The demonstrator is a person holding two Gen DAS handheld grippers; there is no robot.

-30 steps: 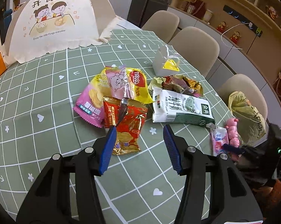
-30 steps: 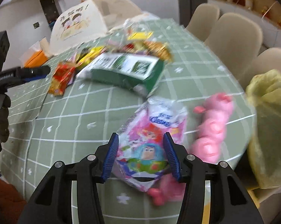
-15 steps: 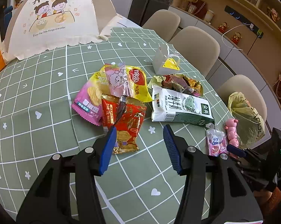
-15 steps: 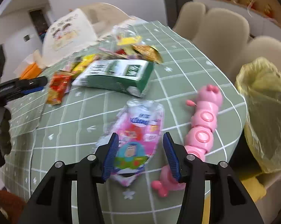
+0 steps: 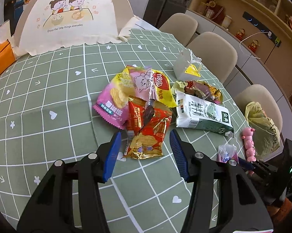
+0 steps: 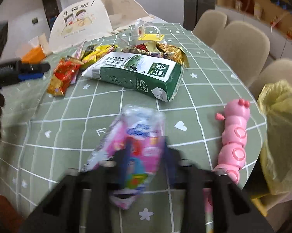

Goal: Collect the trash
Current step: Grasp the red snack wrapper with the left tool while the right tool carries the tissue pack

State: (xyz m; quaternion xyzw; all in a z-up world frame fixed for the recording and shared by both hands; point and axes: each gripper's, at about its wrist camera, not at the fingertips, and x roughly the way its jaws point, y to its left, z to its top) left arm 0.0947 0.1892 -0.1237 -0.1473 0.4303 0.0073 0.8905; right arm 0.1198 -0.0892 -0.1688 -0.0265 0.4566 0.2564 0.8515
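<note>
Right claw [image 6: 146, 159] nips pink (crumpled) wrapper [image 6: 134, 145].

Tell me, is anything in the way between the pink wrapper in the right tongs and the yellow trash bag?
The right tongs have just closed on the pink wrapper. The pink caterpillar toy lies near the table edge between the wrapper and the yellow trash bag, low enough that lifting the wrapper over it should clear it. Nothing else visible blocks the way.

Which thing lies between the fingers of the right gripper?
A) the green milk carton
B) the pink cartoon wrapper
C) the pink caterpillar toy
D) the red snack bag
B: the right gripper has just been closing on the pink cartoon wrapper, which sits between its blurred fingers.
</note>
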